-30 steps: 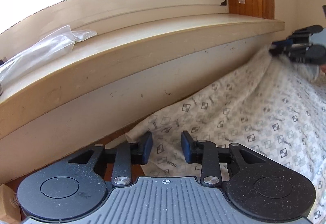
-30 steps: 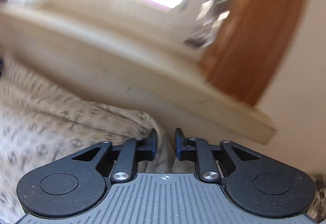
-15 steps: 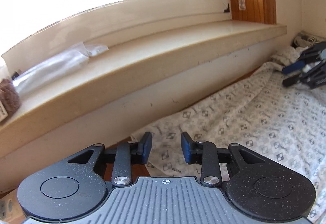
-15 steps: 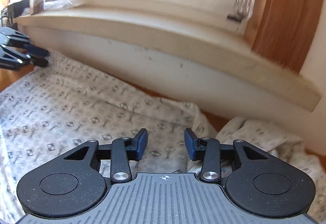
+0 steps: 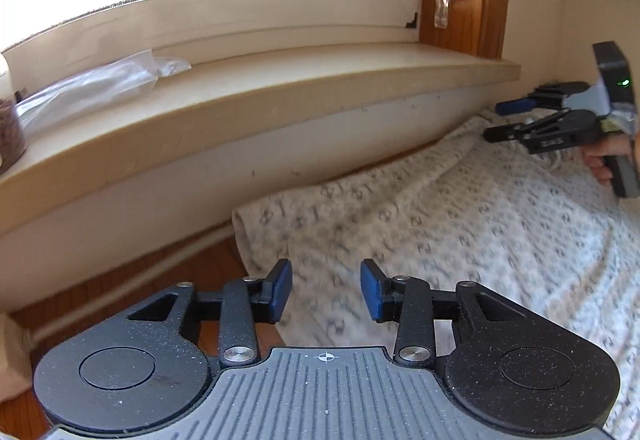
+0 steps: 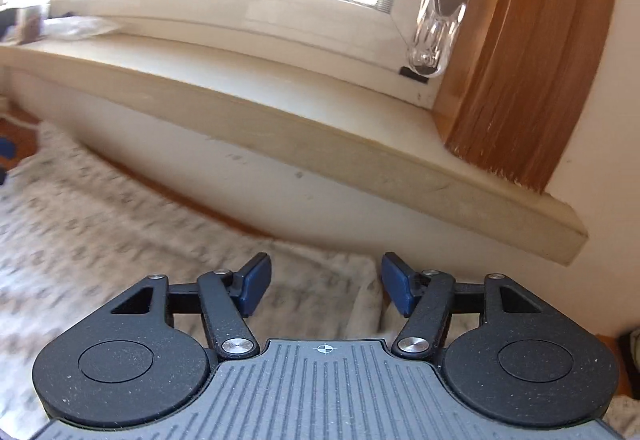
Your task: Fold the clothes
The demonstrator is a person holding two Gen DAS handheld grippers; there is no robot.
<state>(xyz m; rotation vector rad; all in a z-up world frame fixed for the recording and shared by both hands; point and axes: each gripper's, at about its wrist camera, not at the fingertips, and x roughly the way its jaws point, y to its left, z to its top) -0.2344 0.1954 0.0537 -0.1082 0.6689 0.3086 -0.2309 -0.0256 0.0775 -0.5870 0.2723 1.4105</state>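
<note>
Fingers (image 5: 280, 290) of the left gripper (image 5: 326, 292) stand apart at a moderate gap and are opening, nothing pressed between them; the patterned garment (image 5: 460, 232) lies just ahead of and below the tips, its near-left corner beside the left-hand finger. The right gripper (image 6: 324, 286) is wider and likewise opening — fabric shows through the gap beneath it, but the pads do not press on it. In the left wrist view that same gripper hovers over the garment's far right edge, close under the window sill (image 5: 280, 96).

Garment: spread fairly flat on the wooden desk (image 5: 160, 280), its far edge along the wall, with a loose bunch beyond the right gripper's fingers (cloth detail is blurred in both views).

Step in hand, as judged: release after laying the cloth out, ahead of a fresh grasp.

Recommendations:
- Let both sets of fingers clear the fabric fully before moving off — a snagged edge would drag the layer out of line.
- Take the next hold at matching corners, low and level.
- Smooth the bunched right end before any fold.
</note>
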